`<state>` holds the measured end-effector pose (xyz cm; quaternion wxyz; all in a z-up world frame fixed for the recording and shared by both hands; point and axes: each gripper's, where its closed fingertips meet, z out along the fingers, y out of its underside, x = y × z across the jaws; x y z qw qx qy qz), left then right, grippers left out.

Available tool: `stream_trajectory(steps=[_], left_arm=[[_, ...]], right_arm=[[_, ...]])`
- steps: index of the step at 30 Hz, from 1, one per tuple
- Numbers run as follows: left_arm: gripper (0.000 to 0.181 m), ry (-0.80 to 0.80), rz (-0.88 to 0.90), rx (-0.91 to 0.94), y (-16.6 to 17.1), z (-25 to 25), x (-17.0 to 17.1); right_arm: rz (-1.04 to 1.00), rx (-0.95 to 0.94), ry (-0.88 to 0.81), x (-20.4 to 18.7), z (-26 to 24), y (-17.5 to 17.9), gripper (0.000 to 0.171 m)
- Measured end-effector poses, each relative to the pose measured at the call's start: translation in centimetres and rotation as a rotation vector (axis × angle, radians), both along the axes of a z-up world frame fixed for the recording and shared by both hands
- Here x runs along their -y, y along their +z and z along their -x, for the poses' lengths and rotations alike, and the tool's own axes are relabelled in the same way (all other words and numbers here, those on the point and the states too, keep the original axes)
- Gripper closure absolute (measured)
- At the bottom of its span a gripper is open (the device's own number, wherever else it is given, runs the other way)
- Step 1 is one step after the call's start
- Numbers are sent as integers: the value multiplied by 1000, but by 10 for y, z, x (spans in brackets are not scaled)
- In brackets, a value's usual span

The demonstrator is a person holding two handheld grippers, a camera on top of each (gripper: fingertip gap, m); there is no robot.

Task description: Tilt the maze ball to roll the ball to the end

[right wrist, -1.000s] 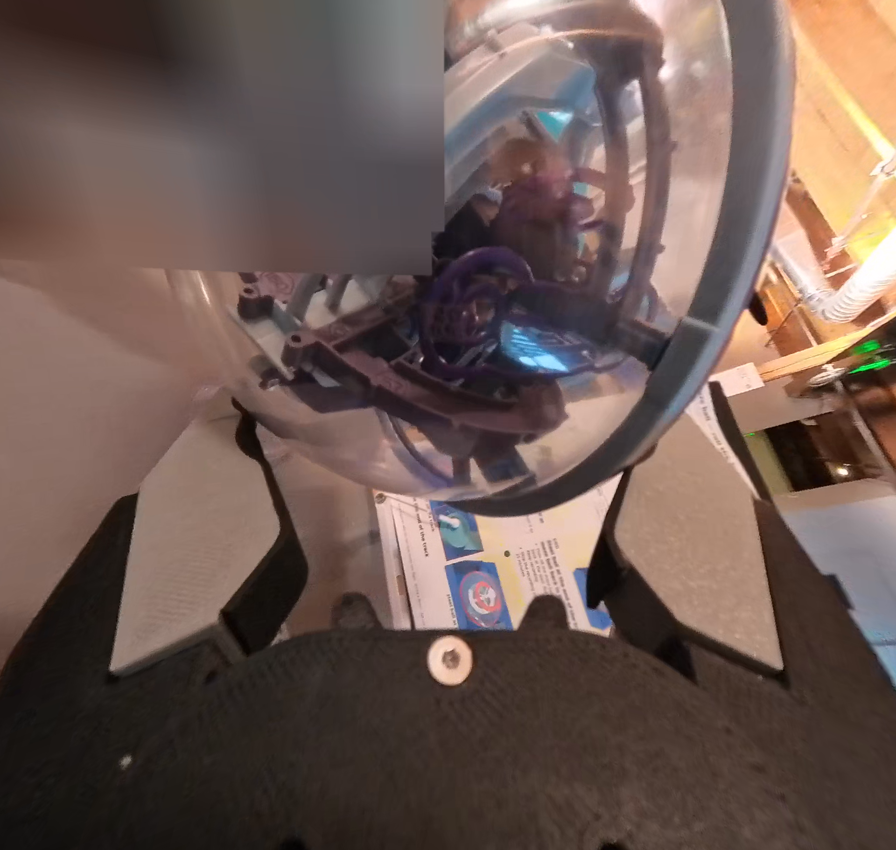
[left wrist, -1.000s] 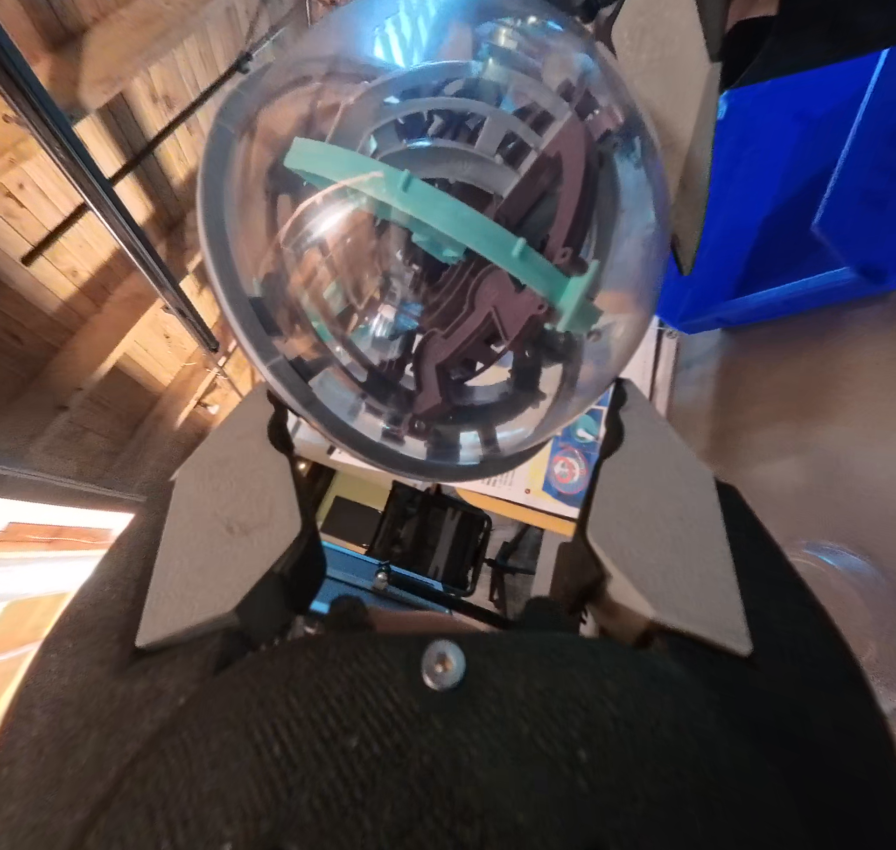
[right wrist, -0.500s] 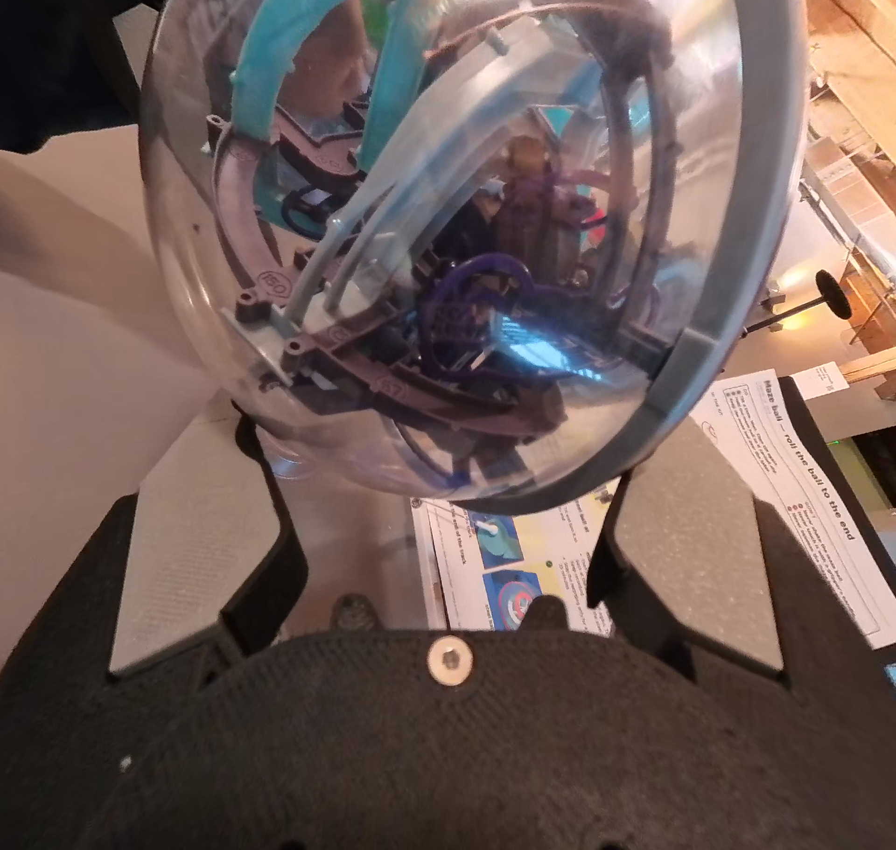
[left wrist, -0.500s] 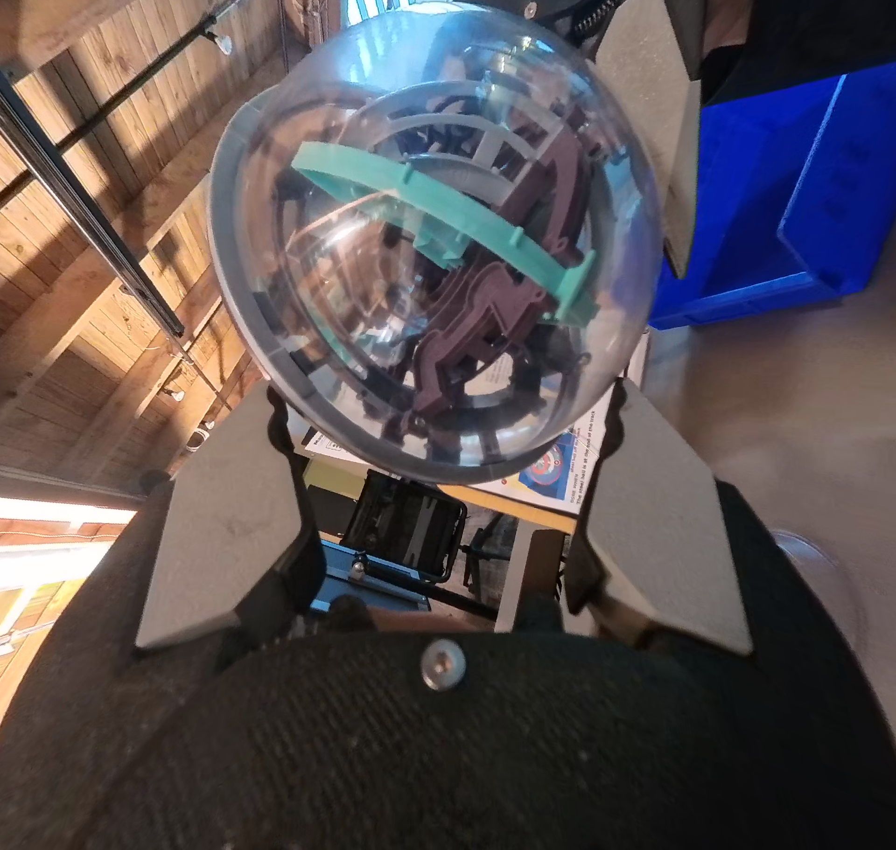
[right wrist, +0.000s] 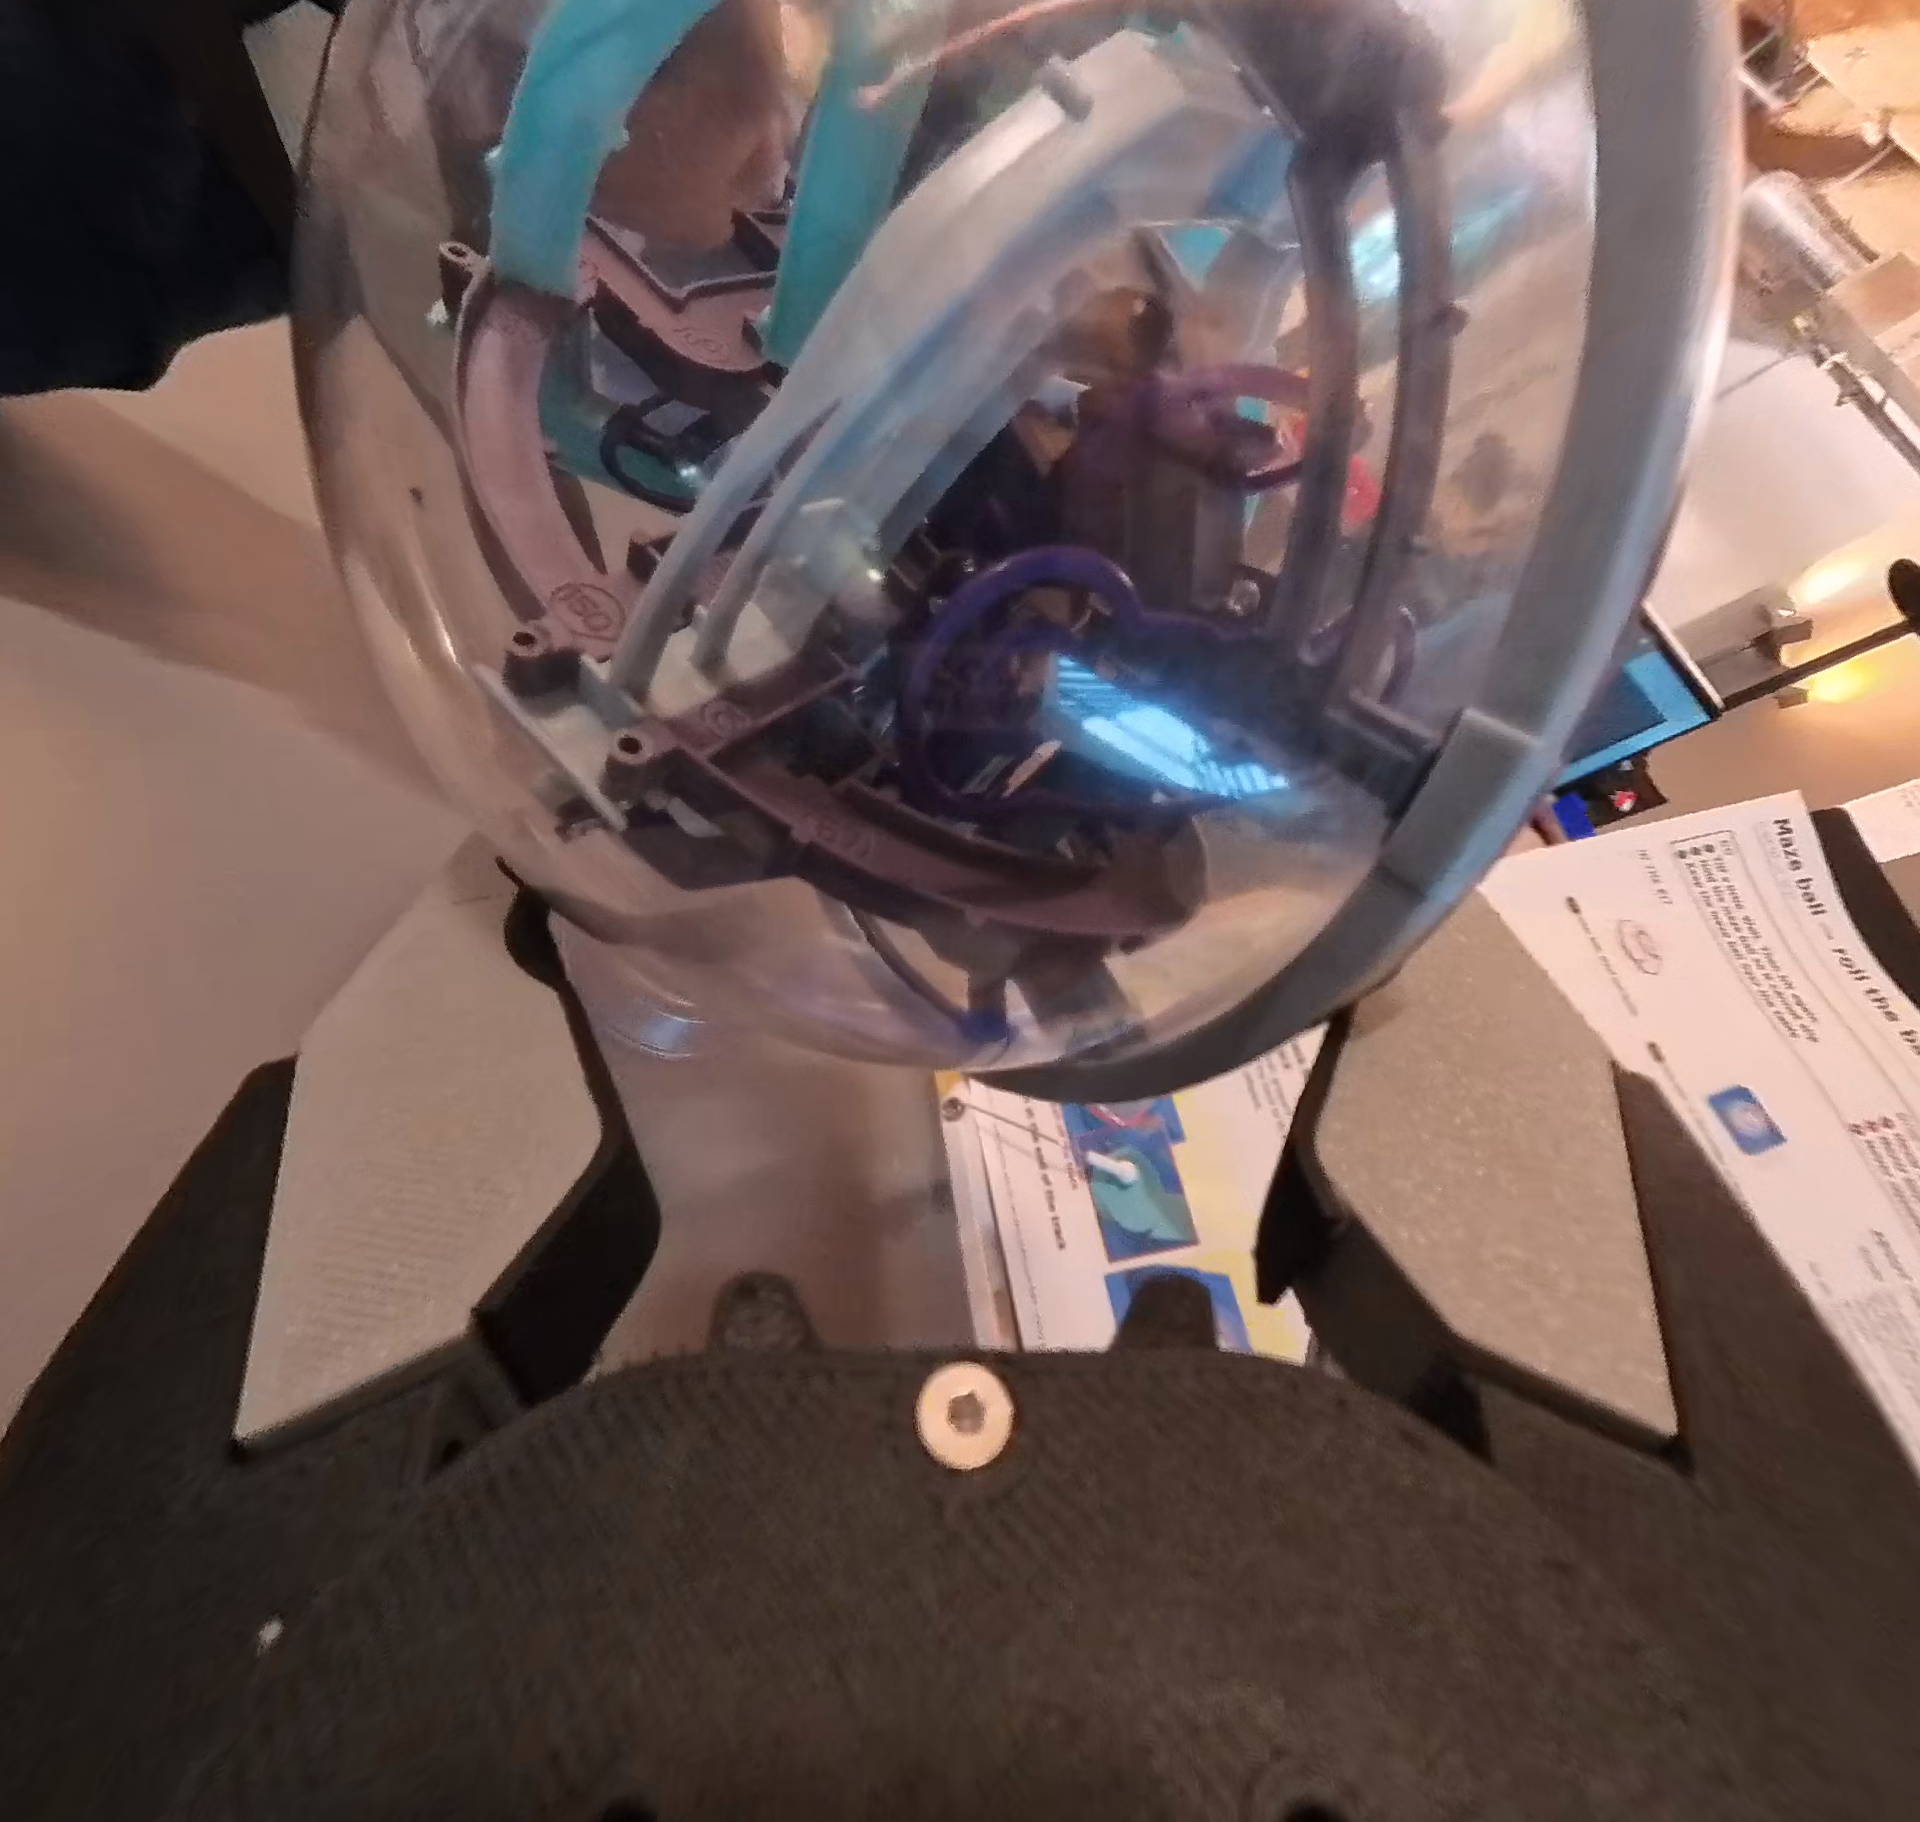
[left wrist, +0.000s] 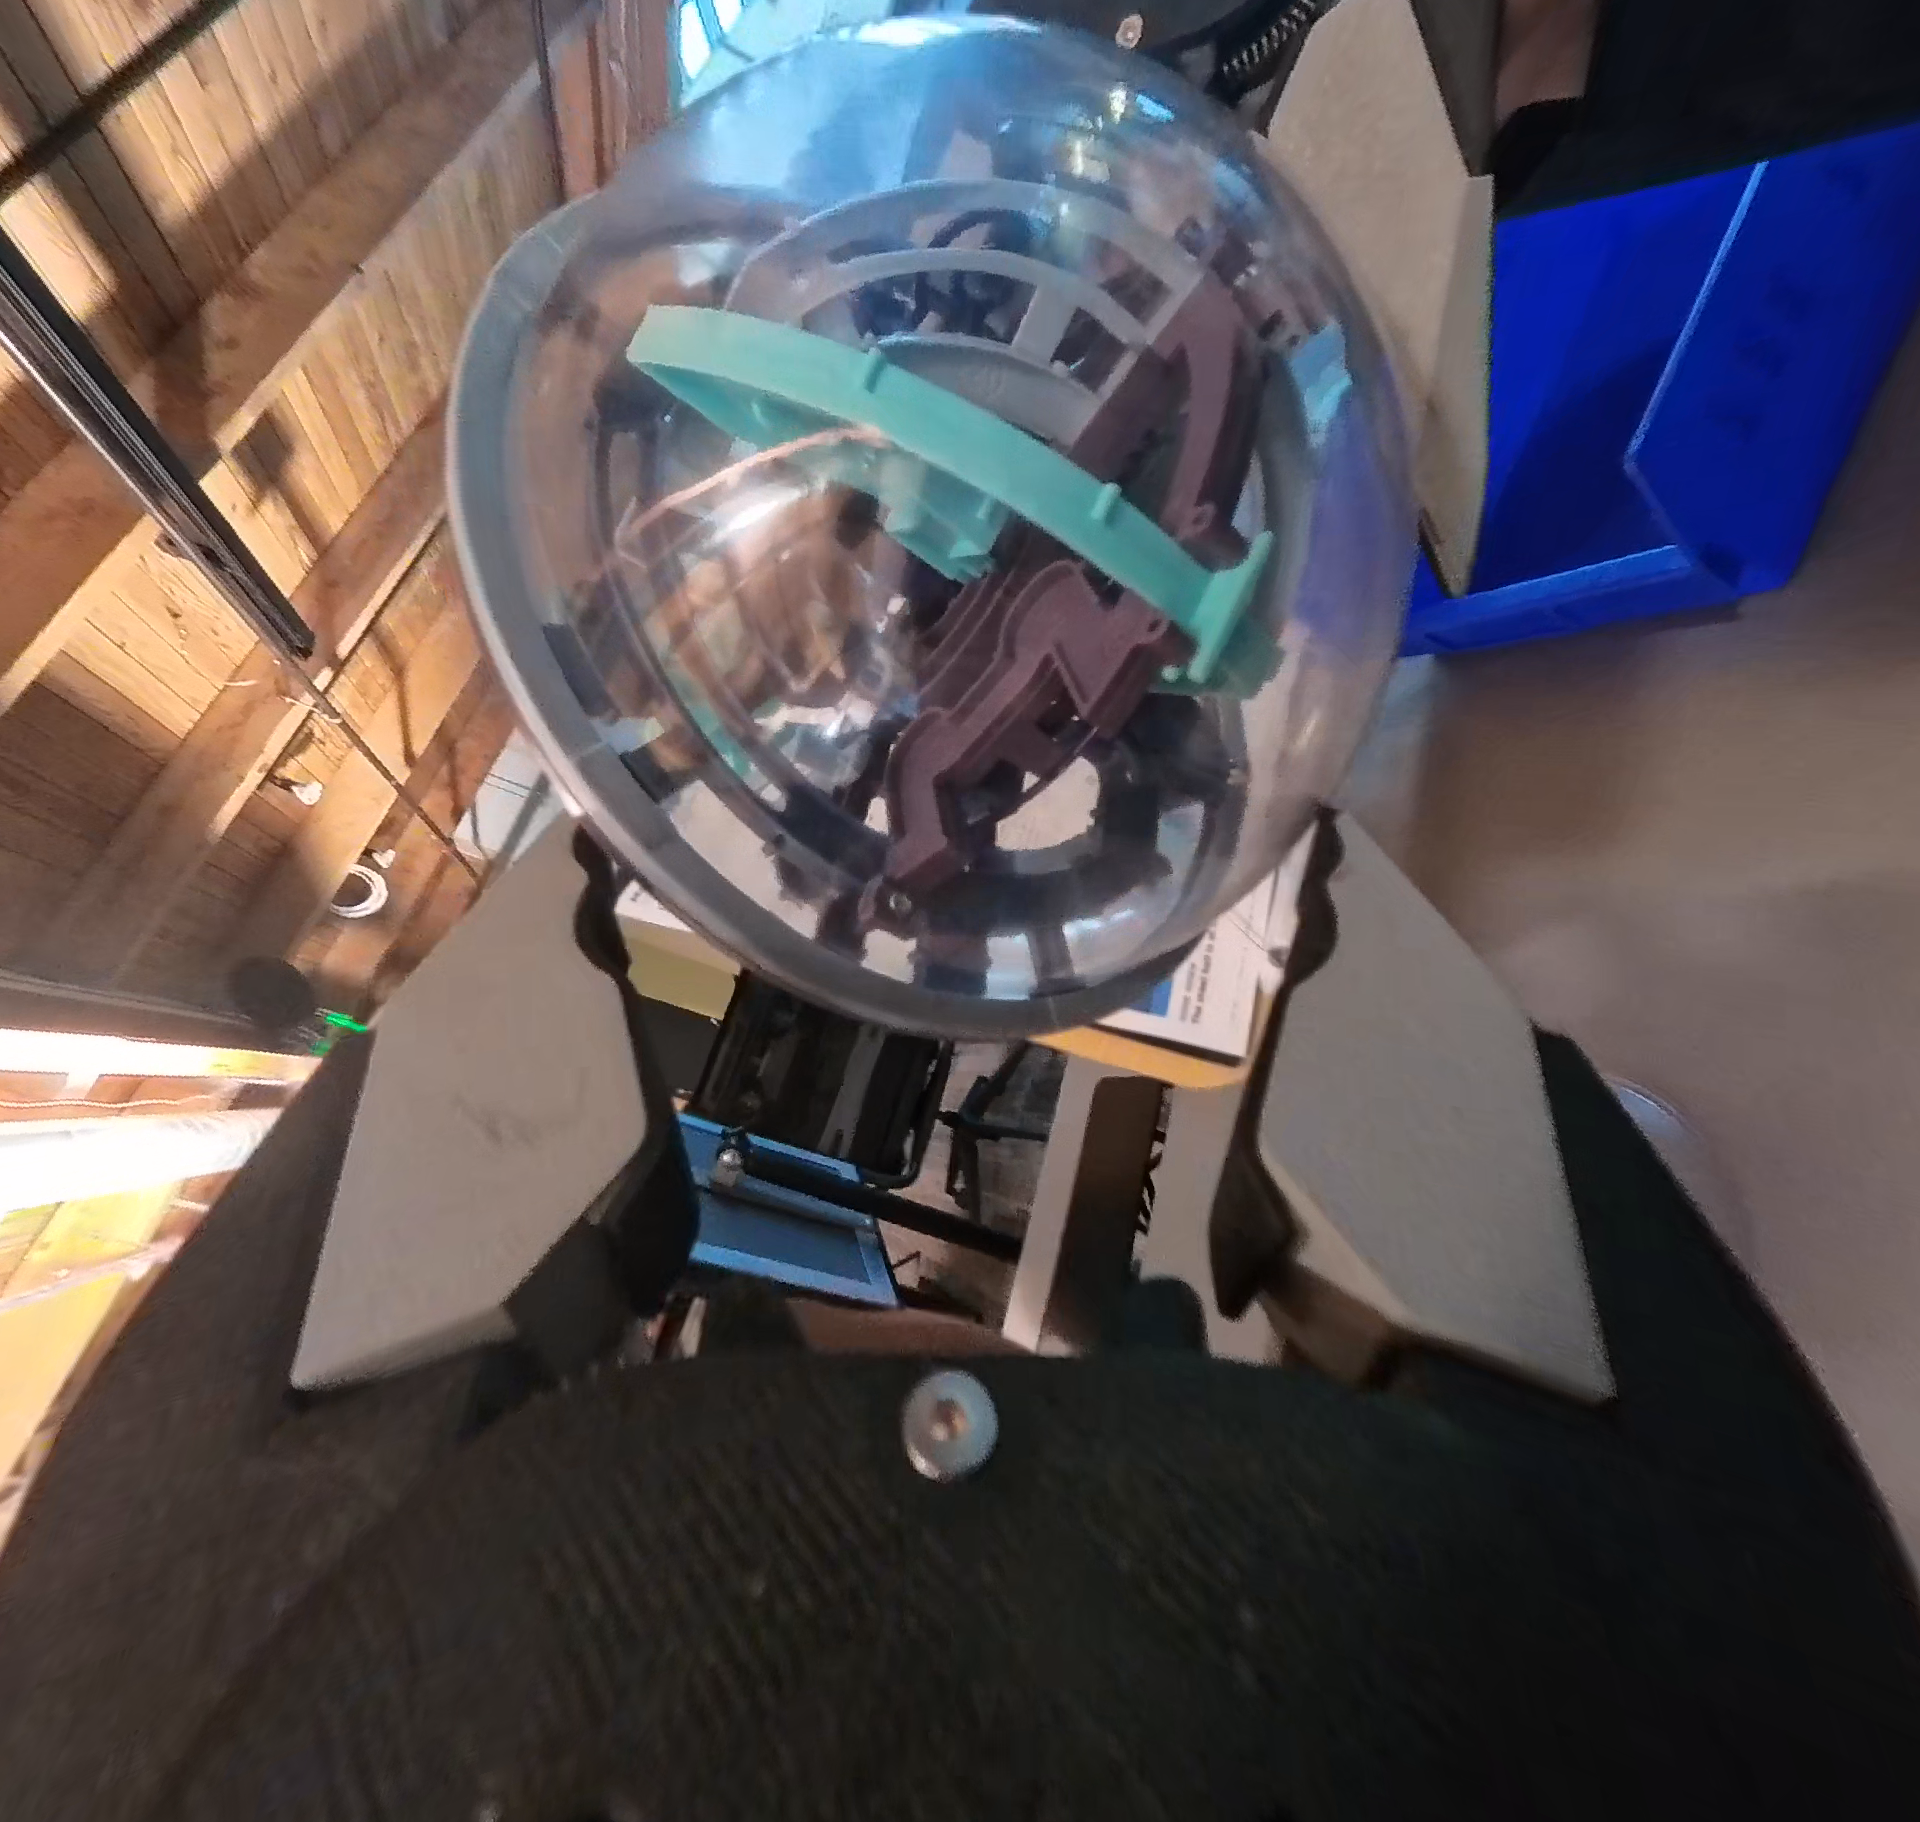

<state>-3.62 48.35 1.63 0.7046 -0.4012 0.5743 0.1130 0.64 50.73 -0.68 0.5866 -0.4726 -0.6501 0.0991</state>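
The maze ball [left wrist: 935, 525] is a clear sphere with a grey rim band and teal, grey and purple tracks inside. Both grippers hold it up in the air from opposite sides. My left gripper [left wrist: 956, 847] is shut on it, with the sphere wedged between the two fingertips. My right gripper [right wrist: 930, 962] grips the maze ball [right wrist: 935, 473] the same way. One grey finger pad [left wrist: 1371, 214] of the right gripper shows behind the sphere in the left wrist view. I cannot pick out the small ball inside among the tracks.
A blue bin [left wrist: 1714, 370] stands on the beige table [left wrist: 1662, 837] to the right. A printed instruction sheet [right wrist: 1714, 993] lies on the table [right wrist: 156, 837] under the sphere. A wooden ceiling with a dark rail [left wrist: 156, 484] fills the left of the left wrist view.
Both grippers have tilted together with the sphere still held. The left view has swung further up toward the ceiling. The right view now looks down and shows more of the table and sheet.
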Motion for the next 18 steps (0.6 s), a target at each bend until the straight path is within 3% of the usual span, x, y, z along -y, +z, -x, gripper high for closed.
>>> stream_trajectory(steps=[18], left_arm=[[53,-38,150,34,-8,7,1]], right_arm=[[199,-11,76,1,10,-15,22]])
